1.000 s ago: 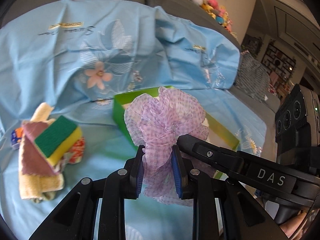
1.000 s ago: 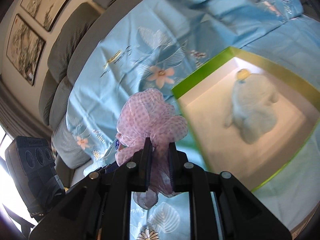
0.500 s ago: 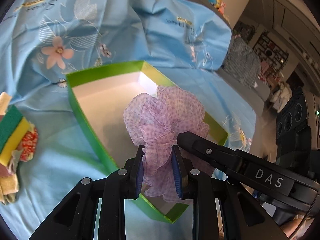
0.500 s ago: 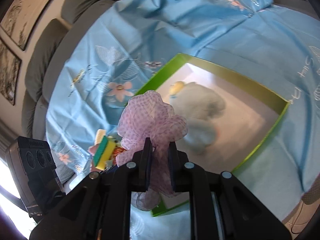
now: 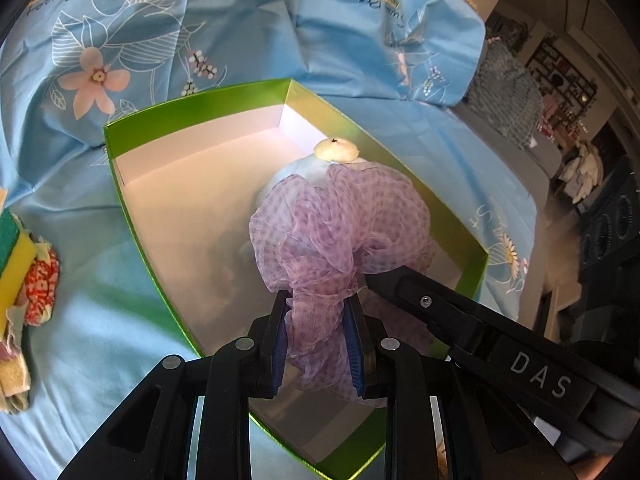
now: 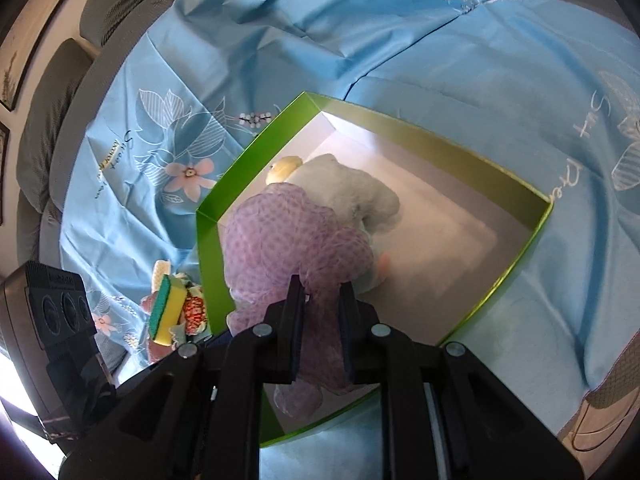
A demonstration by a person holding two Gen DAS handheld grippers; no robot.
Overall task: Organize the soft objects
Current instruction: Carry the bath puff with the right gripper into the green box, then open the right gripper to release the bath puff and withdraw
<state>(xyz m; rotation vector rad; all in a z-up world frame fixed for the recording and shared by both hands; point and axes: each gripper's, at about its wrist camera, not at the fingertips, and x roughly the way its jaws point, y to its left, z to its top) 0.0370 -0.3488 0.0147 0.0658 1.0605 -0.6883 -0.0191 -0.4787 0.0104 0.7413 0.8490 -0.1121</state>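
Here, your blue floral sheet (image 6: 460,60) is spread over the couch, and the green box (image 6: 208,240) sits open on it with a pale plush toy (image 6: 352,192) inside. Both your left gripper (image 5: 316,344) and right gripper (image 6: 322,336) are pinched onto the purple mesh pouf (image 5: 340,224), held over the box. A yellow-green sponge (image 6: 166,308) lies outside on a pile of cloths.

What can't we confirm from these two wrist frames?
- Plush toy: lower part hidden by the purple mesh pouf in both views.
- Cloth pile under the sponge: cut off by the edge in the left view, small in the right.
- Pouf-to-box floor contact: hidden.
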